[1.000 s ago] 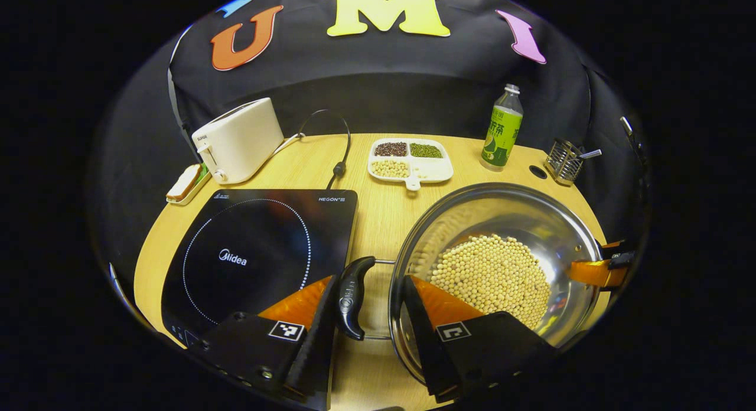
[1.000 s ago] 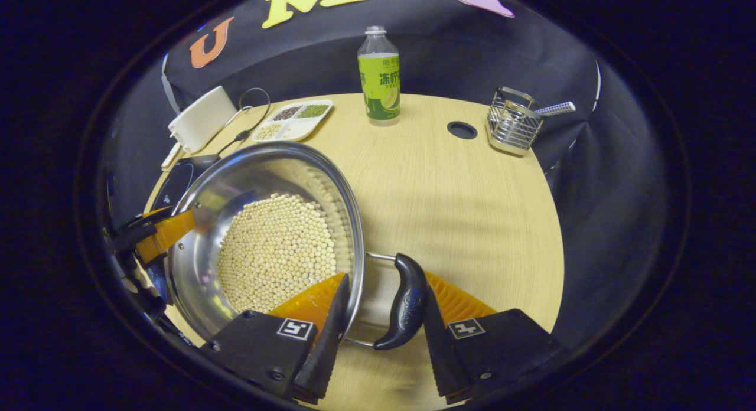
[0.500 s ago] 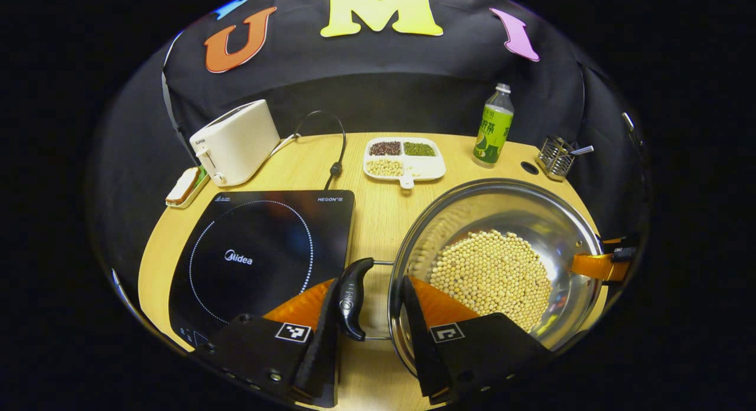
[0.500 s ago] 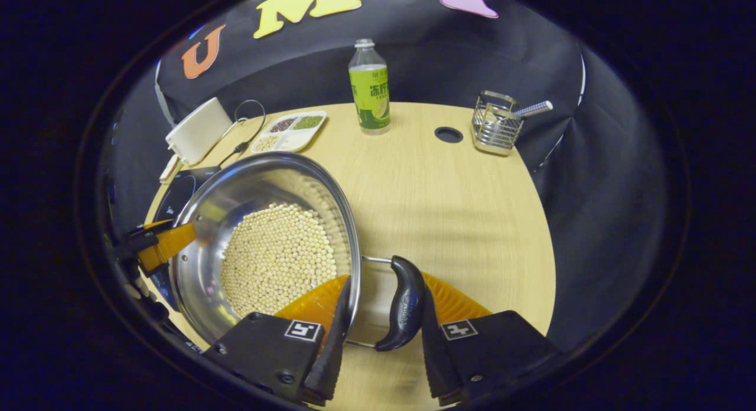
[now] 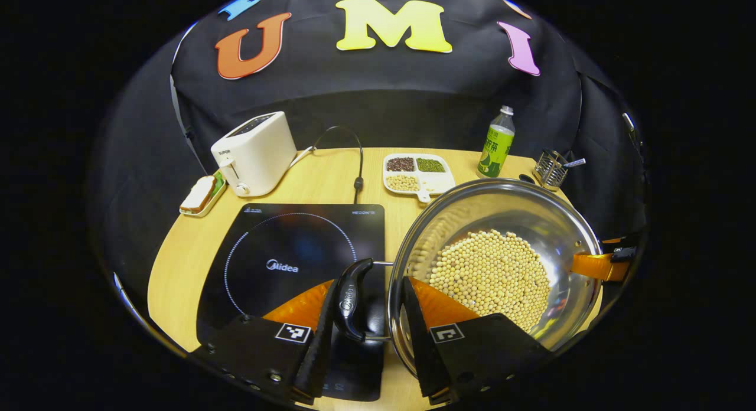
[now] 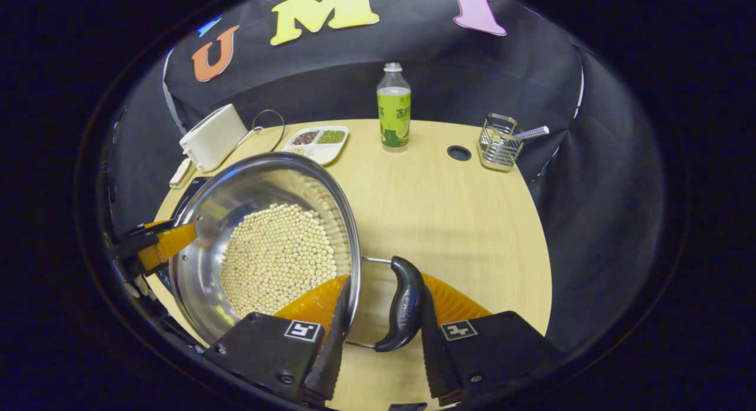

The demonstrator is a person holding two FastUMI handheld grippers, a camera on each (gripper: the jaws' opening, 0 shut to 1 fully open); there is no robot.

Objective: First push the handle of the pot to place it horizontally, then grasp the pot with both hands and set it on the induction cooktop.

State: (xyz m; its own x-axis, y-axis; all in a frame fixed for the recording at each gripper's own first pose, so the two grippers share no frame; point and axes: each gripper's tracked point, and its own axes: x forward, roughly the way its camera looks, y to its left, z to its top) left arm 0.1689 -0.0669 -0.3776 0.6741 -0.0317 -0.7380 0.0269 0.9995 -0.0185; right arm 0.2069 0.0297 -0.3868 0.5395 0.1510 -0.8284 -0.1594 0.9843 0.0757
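Both ends are clamped: your left hand-held gripper (image 5: 367,334) has one finger outside the pot's left handle (image 5: 352,297) and the other inside the rim, squeezing handle and wall together; your right hand-held gripper (image 6: 381,340) does the same on the right handle (image 6: 403,302). Both handles lie horizontal, so I judge the push step done. The steel pot (image 5: 502,204), loaded with soybeans (image 5: 493,272), looks airborne; its left handle is over the cooktop's near right corner, the bowl is mostly right of the induction cooktop (image 5: 295,254), over bare tabletop (image 6: 449,222). Pinching opposite sides keeps the pot level so the beans don't slide. Next, I'd say: carry it left until it's centred on the ring, then lower evenly. Risk: one side dipping tips the load. Toaster (image 5: 255,153) and its cord (image 5: 348,157) sit at the far left edge, and look clear of the path.
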